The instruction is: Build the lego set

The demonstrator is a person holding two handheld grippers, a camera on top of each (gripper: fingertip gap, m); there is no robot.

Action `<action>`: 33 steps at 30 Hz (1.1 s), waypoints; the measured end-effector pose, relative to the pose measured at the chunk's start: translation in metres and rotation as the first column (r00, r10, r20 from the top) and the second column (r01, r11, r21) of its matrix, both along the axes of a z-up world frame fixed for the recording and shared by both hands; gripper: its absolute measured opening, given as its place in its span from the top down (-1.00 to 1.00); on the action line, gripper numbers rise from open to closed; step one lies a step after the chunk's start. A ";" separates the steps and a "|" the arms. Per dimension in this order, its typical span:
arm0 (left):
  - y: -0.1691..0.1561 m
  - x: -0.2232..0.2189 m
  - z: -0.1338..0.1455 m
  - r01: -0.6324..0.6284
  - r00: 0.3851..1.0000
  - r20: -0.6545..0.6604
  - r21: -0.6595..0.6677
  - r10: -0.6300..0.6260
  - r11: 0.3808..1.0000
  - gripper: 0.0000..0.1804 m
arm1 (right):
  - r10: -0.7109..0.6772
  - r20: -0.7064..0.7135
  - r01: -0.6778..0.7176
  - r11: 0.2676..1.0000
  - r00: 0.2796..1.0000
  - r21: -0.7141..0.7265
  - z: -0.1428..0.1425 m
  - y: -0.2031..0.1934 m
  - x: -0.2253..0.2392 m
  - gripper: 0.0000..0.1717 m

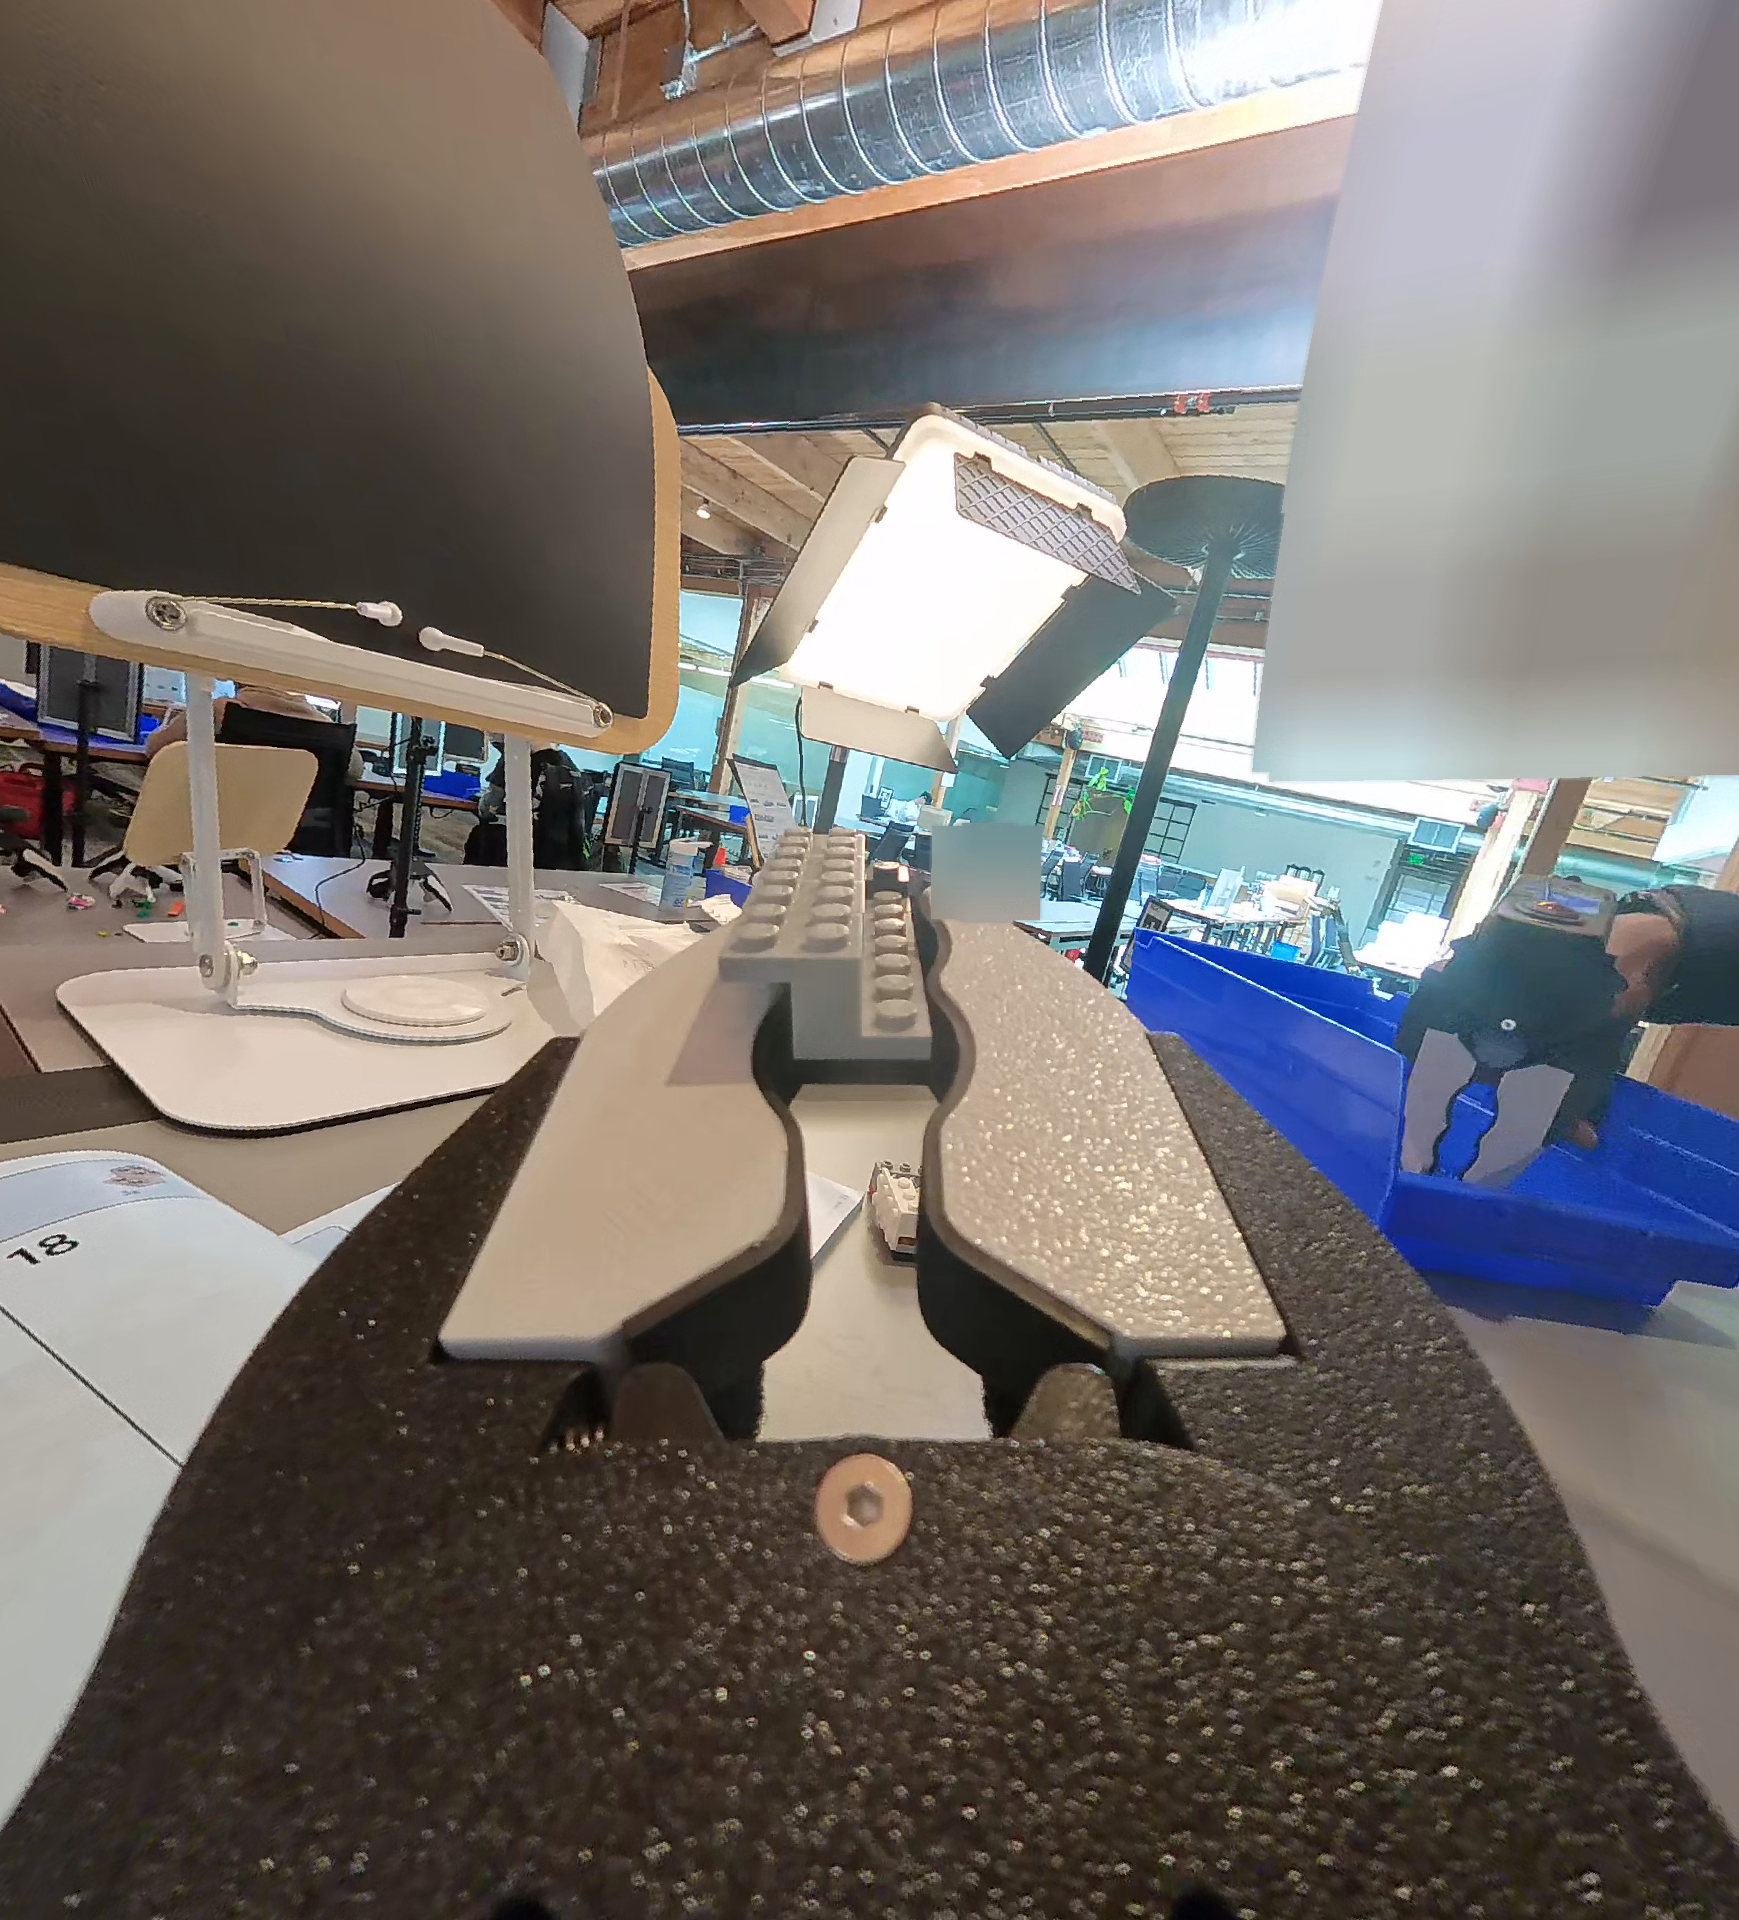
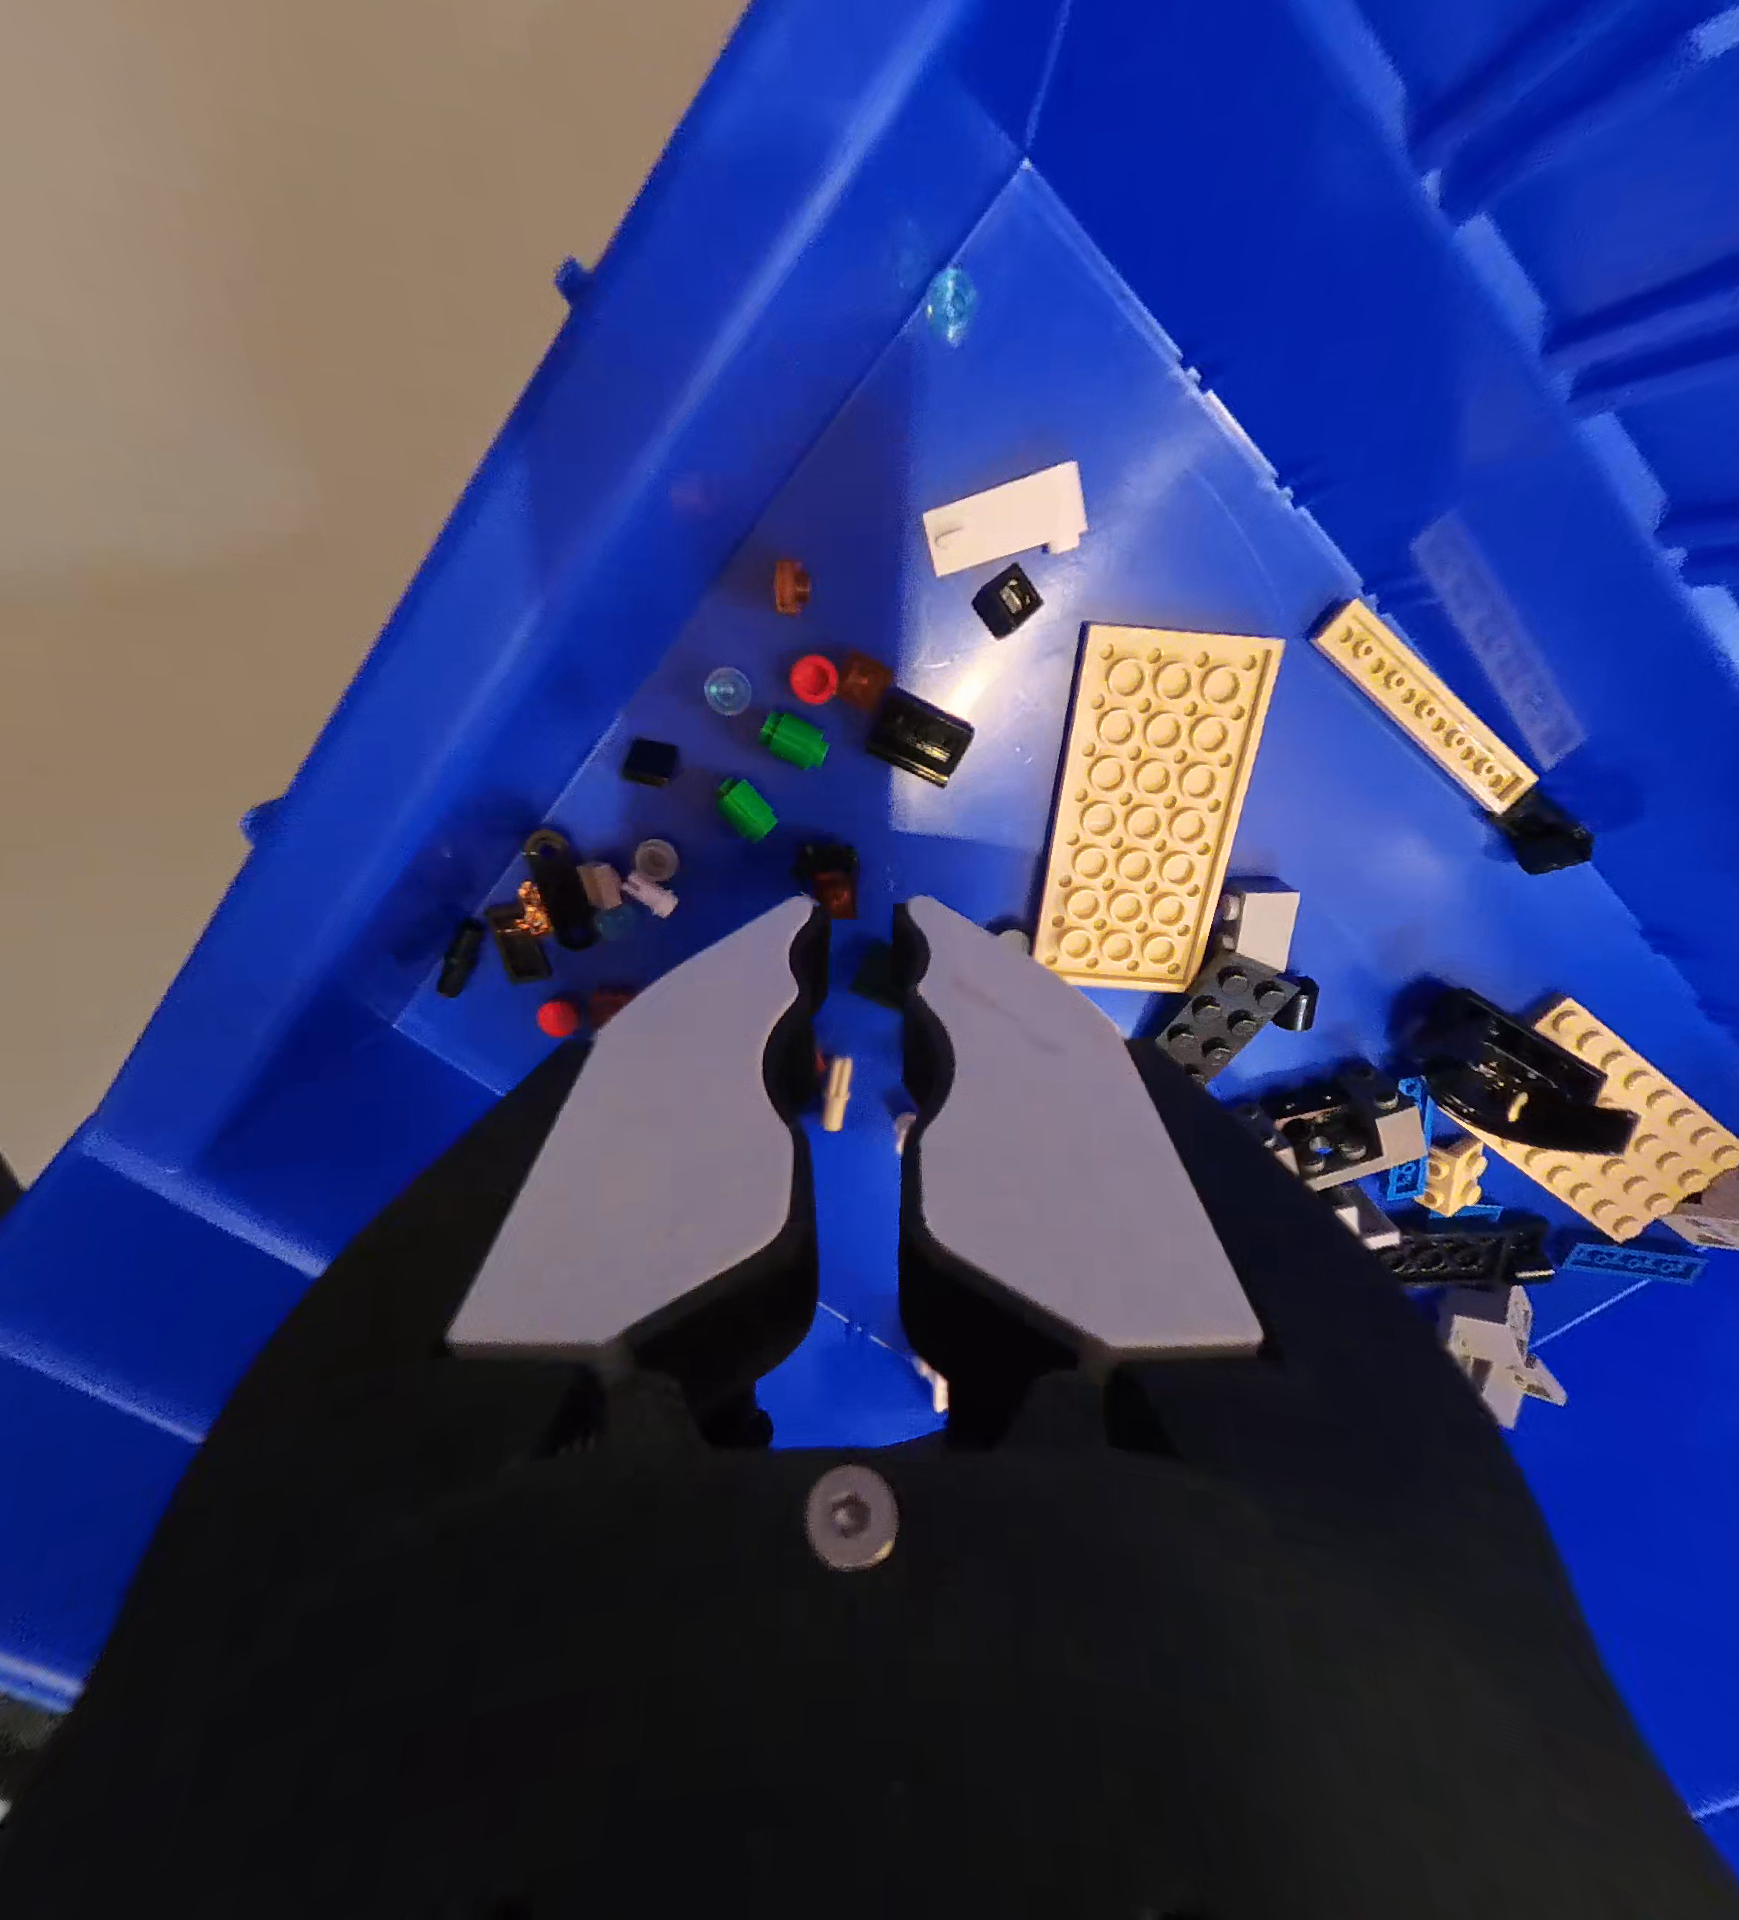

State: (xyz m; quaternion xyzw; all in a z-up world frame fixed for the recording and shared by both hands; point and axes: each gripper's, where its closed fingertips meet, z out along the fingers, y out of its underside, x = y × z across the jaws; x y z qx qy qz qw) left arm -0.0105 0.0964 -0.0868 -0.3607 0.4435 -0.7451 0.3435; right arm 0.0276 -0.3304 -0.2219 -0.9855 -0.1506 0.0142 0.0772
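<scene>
Left gripper (image 1: 849,935): fingers closed on a grey studded brick assembly (image 1: 823,940), held level above the table (image 1: 1623,1455), both pads against its sides. A small white brick piece (image 1: 896,1205) lies on the table beneath. Right gripper (image 2: 860,920): jaws slightly parted, holding nothing, hovering inside the blue bin (image 2: 636,520) over loose bricks. Just ahead lies a small dark brick (image 2: 829,873); a tan plate (image 2: 1151,805) lies to the right.
</scene>
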 end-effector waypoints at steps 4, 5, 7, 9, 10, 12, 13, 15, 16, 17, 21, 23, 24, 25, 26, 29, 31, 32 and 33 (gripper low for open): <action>0.000 0.000 0.000 0.001 1.000 -0.001 0.000 -0.001 1.000 0.80 | 0.023 0.006 -0.023 0.999 1.000 -0.026 -0.005 -0.001 -0.003 0.84; 0.000 0.000 0.000 0.001 1.000 -0.001 0.000 -0.001 1.000 0.80 | 0.031 0.005 -0.031 0.999 1.000 -0.034 -0.006 -0.002 -0.004 0.83; 0.000 0.000 0.000 0.001 1.000 0.000 0.002 -0.001 1.000 0.80 | 0.036 0.009 -0.036 0.998 0.999 -0.048 -0.008 -0.004 -0.004 0.83; -0.001 0.000 0.000 0.001 1.000 -0.001 0.005 -0.001 1.000 0.80 | 0.038 0.010 -0.037 0.998 0.999 -0.057 -0.009 -0.004 -0.005 0.85; -0.001 0.000 0.000 0.001 1.000 -0.001 0.006 -0.001 1.000 0.80 | 0.038 0.007 -0.038 0.998 0.999 -0.054 -0.009 -0.004 -0.006 0.87; -0.001 0.000 0.000 0.002 1.000 -0.001 0.005 -0.002 1.000 0.80 | 0.037 0.002 -0.037 0.997 0.999 -0.062 -0.010 -0.004 -0.007 0.91; -0.001 0.000 0.000 0.002 1.000 -0.002 0.005 -0.002 1.000 0.80 | 0.036 0.002 -0.036 0.997 0.999 -0.063 -0.009 -0.004 -0.007 0.91; -0.001 0.000 -0.001 0.004 1.000 -0.003 0.007 -0.004 1.000 0.80 | 0.032 0.003 -0.032 0.997 0.999 -0.068 -0.009 -0.005 -0.006 0.91; -0.002 0.000 -0.001 0.005 1.000 -0.004 0.010 -0.005 1.000 0.80 | 0.033 0.021 -0.031 0.997 0.999 -0.076 -0.009 -0.006 -0.004 0.91; -0.002 0.001 -0.001 0.007 1.000 -0.005 0.015 -0.007 1.000 0.80 | 0.035 0.048 -0.031 0.996 0.998 -0.090 -0.007 -0.008 0.000 0.91; -0.010 0.001 -0.002 0.026 1.000 -0.012 0.064 -0.025 0.998 0.80 | -0.007 0.118 0.015 0.998 0.993 -0.065 0.027 -0.003 0.011 0.91; -0.019 0.001 -0.004 0.049 0.999 -0.025 0.117 -0.046 0.992 0.80 | -0.022 0.161 0.027 0.999 0.987 -0.028 0.052 0.009 0.013 0.91; -0.024 0.001 -0.005 0.059 0.998 -0.030 0.146 -0.056 0.988 0.80 | -0.022 0.178 0.023 1.000 0.984 -0.006 0.065 0.018 0.011 0.91; -0.029 0.001 -0.007 0.073 0.997 -0.039 0.174 -0.068 0.982 0.80 | -0.018 0.185 0.014 1.000 0.982 0.023 0.076 0.029 0.006 0.91; -0.034 0.000 -0.008 0.089 0.996 -0.047 0.204 -0.081 0.975 0.80 | -0.012 0.186 0.001 0.998 0.982 0.059 0.086 0.043 0.000 0.91; -0.047 -0.004 -0.014 0.130 0.991 -0.070 0.283 -0.115 0.950 0.81 | 0.025 0.171 -0.057 0.981 0.985 0.187 0.105 0.101 -0.030 0.91; -0.053 -0.008 -0.018 0.153 0.987 -0.087 0.324 -0.131 0.934 0.81 | 0.051 0.141 -0.090 0.954 0.989 0.288 0.107 0.149 -0.056 0.91; -0.055 -0.010 -0.019 0.162 0.986 -0.095 0.340 -0.138 0.926 0.81 | 0.059 0.108 -0.093 0.935 0.992 0.343 0.105 0.175 -0.070 0.91; -0.056 -0.012 -0.020 0.168 0.985 -0.099 0.351 -0.142 0.921 0.81 | 0.067 0.071 -0.090 0.917 0.995 0.388 0.101 0.200 -0.083 0.91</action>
